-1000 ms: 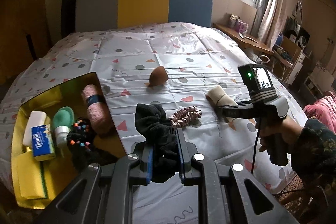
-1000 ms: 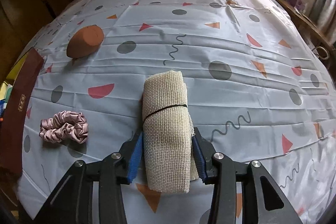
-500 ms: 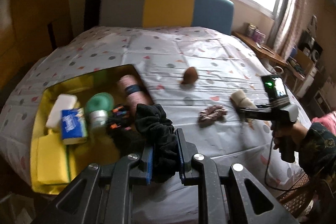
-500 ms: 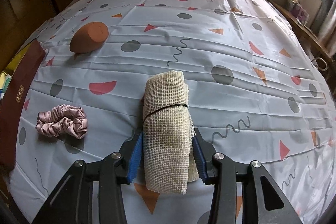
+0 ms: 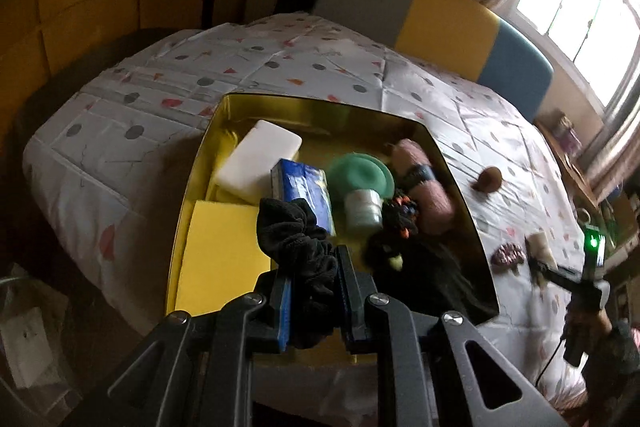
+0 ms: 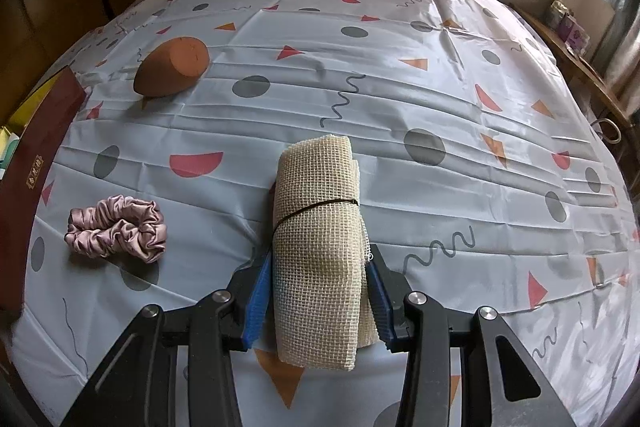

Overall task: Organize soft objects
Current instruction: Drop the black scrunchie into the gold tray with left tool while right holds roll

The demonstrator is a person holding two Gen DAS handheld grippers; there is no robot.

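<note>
**Black scrunchie held over the gold tray; mesh roll clamped on the table**

Item 1. Black gathered-fabric scrunchie (image 5: 296, 231): pinched between the blue-padded fingers (image 5: 285, 307) of the left gripper (image 5: 313, 301), jaws closed tight on it. Most of its bulk stands up ahead of the pads; a tail hangs below them. It sits above the near half of the gold rectangular tray (image 5: 320, 103), over the yellow flat sponge (image 5: 224, 255) and the blue tissue pack (image 5: 304, 191). Judged: release calls for a short drop, the tray lying directly beneath and ahead of the fingers.

Item 2. Beige open-weave mesh roll bound with a thin dark band (image 6: 320, 239): gripped at its near end by the right gripper (image 6: 318, 291), long axis running straight away from the fingers, far end resting on the grey patterned tablecloth (image 6: 440, 75). This hand is well apart from the tray, which lies to its left.

Item 3. Loose on the cloth: pink satin scrunchie (image 6: 116, 229), nearer the right gripper; brown teardrop-shaped foam sponge (image 6: 172, 71), farther off.

Item 4. Tray contents: white block sponge (image 5: 256, 159), green round lidded item (image 5: 360, 175), pink rolled towel with dark band (image 5: 424, 187), a dark beaded bundle, identity unclear.

Not legible: left view is motion-blurred; the tray's near right corner is in shadow and its near rim is hidden by the gripper; the right view shows only a maroon side wall of the tray
</note>
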